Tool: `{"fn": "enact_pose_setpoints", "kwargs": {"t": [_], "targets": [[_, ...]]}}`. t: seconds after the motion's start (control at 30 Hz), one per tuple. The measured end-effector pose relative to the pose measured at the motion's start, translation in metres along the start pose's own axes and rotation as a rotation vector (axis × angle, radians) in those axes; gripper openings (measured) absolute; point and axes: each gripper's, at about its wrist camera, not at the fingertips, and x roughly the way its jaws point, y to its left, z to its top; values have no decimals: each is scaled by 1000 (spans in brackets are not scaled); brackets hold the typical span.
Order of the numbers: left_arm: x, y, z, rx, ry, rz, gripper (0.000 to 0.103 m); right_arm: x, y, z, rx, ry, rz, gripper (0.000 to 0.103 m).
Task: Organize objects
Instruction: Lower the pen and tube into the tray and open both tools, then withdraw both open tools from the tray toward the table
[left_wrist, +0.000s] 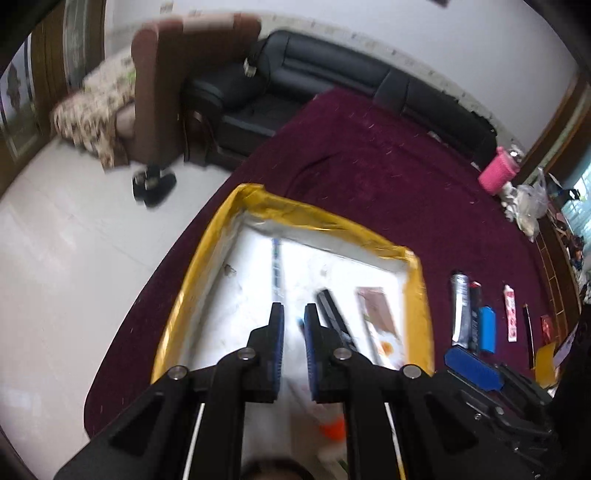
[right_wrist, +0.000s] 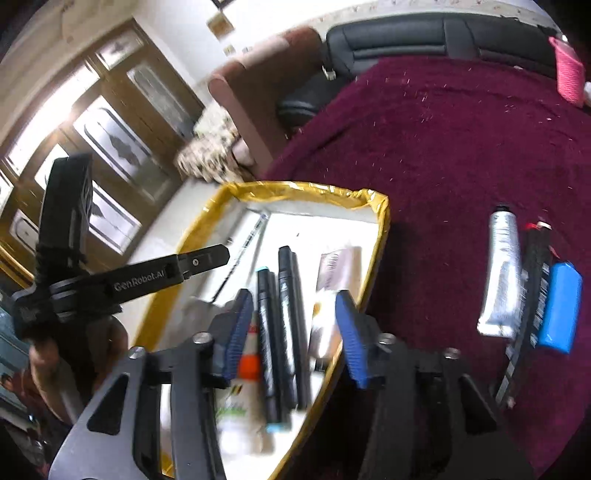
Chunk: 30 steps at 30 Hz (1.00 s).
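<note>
Markers, two of them, lie side by side inside the shallow tray, their long axes running from its near end toward the far rim, almost in line with the right tool. Both are slim black barrels; the left one carries light blue caps at each end. A thin pen lies further in, angled toward the tray's far corner. To the markers' right rests a flat printed packet, and to their left a white tube with an orange band, blurred.

The tray has a white floor and a rim wrapped in crinkled yellow tape. It sits on a worktop covered in fuzzy maroon cloth.

The right tool hovers over the markers, its ribbed blue pads spread wide and holding nothing. The left tool hangs above the tray's middle, its blue pads a narrow gap apart with nothing between them.

Well right of the tray, on the cloth, a crimped silver tube, a dark flat stick and a smooth blue lighter lie parallel, touching, long axes pointing away.
</note>
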Motion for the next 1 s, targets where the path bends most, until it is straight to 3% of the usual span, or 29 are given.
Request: {"fn": "enact_pose_setpoints", "kwargs": {"t": [0.1, 0.23, 0.37, 0.43, 0.53, 0.63, 0.7, 1.0], "targets": [[-28, -26, -22, 13, -61, -32, 60, -30, -4, -15, 1, -20, 49, 48], [-59, -61, -57, 20, -139, -89, 78, -66, -19, -44, 1, -32, 53, 48], [-56, -99, -78, 84, -83, -149, 78, -92, -45, -70, 42, -45, 25, 48], [-48, -121, -86, 126, -43, -146, 78, -102, -56, -82, 49, -42, 46, 48], [-42, -136, -97, 144, -25, -151, 78, -115, -72, -100, 66, -45, 8, 51], [-40, -147, -108, 132, 4, -186, 78, -121, -89, -114, 128, -32, -10, 52], [-37, -153, -113, 148, 11, -167, 78, -125, -99, -119, 168, -32, -8, 52], [-33, -159, -122, 156, 34, -163, 78, -132, -119, -133, 191, -39, -37, 52]]}}
